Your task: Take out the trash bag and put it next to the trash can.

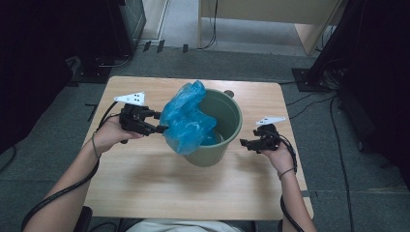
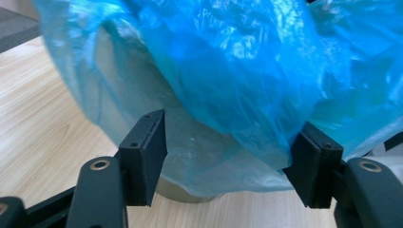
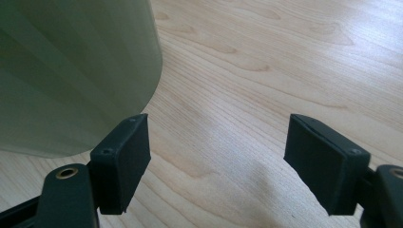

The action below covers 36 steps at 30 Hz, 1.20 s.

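A green bucket (image 1: 231, 112) stands upright in the middle of the wooden table (image 1: 145, 183). A blue plastic bag (image 1: 186, 121) is draped over its left rim, partly inside and partly hanging down the outside. My left gripper (image 1: 160, 122) is at the bag's left side with its jaws apart. In the left gripper view the bag (image 2: 228, 61) bulges between and beyond the open jaws of that gripper (image 2: 228, 156), brushing the right pad (image 2: 309, 166). My right gripper (image 1: 243, 143) is open just right of the bucket, low over the table. In the right gripper view nothing lies between the jaws of that gripper (image 3: 216, 152), and the bucket wall (image 3: 71, 71) is at the left.
Bare wood lies in front of the bucket and along the table's near edge. Grey floor surrounds the table, with cables (image 1: 309, 104) at the right, dark equipment (image 1: 130, 19) at the back left and a pale desk (image 1: 270, 12) behind.
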Each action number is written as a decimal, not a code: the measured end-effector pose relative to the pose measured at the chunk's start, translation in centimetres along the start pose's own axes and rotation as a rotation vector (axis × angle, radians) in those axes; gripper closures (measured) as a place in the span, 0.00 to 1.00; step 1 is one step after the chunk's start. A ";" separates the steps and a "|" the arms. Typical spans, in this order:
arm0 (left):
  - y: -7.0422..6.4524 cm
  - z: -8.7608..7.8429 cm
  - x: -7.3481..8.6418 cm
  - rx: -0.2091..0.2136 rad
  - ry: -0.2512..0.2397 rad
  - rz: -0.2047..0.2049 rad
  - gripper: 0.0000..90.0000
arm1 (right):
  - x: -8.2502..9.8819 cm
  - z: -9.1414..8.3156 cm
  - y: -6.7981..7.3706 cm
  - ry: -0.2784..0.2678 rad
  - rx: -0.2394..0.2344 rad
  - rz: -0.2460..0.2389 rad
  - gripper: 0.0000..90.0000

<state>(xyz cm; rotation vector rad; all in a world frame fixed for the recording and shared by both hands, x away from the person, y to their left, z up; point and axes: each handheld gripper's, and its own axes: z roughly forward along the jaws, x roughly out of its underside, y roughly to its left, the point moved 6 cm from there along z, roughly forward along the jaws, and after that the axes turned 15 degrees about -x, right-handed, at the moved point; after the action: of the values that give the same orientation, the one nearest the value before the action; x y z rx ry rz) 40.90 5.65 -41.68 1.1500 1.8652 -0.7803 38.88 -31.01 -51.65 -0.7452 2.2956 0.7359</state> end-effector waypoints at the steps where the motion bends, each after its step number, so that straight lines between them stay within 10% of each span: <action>1: -0.1 0.3 0.1 0.003 0.003 0.007 0.38 | 0.0 0.0 0.0 0.001 0.000 -0.005 0.26; 16: -0.7 1.3 -0.1 0.073 0.007 -0.031 0.93 | 0.3 0.2 0.0 0.008 0.000 0.000 0.26; 36: 0.4 -1.9 -2.4 0.014 -0.015 -0.116 1.00 | 0.5 0.1 -0.2 0.004 0.007 0.010 0.26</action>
<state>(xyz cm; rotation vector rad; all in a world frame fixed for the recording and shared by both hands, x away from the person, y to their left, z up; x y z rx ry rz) 41.34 6.28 -38.69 1.0491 1.9302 -0.8652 38.67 -31.27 -52.12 -0.7330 2.3058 0.7306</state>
